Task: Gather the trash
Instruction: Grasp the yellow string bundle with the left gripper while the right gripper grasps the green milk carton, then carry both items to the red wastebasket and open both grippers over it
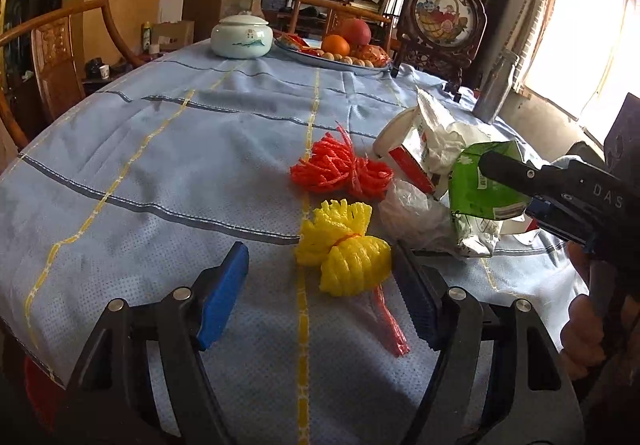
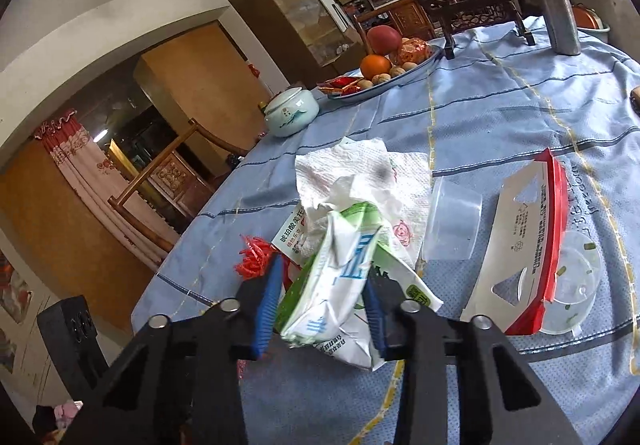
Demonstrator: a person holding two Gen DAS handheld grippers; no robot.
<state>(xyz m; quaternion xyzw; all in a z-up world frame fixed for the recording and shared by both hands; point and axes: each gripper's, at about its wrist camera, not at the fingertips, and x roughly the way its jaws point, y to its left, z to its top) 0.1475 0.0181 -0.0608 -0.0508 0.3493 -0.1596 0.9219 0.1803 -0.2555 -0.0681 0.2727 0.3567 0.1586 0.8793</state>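
Observation:
My right gripper [image 2: 322, 309] is shut on a crumpled green and white carton [image 2: 336, 301], held just above the blue tablecloth; it also shows in the left wrist view [image 1: 480, 189] with the right gripper [image 1: 504, 173] on it. My left gripper [image 1: 320, 285] is open, its blue pads [image 1: 220, 293] either side of a yellow foam net [image 1: 344, 257]. An orange foam net [image 1: 340, 169] lies behind it. Crumpled white tissue [image 2: 352, 173], a clear plastic cup [image 2: 452, 221], a red and white flat pack [image 2: 528, 245] and a clear lid [image 2: 572, 285] lie around the carton.
At the back stand a white lidded jar [image 1: 242, 35], a fruit plate [image 1: 332, 59], a framed round ornament [image 1: 440, 21] and a grey bottle [image 1: 496, 89]. A clear plastic bag [image 1: 412, 213] lies by the nets. Wooden chairs [image 1: 52, 57] stand at the left table edge.

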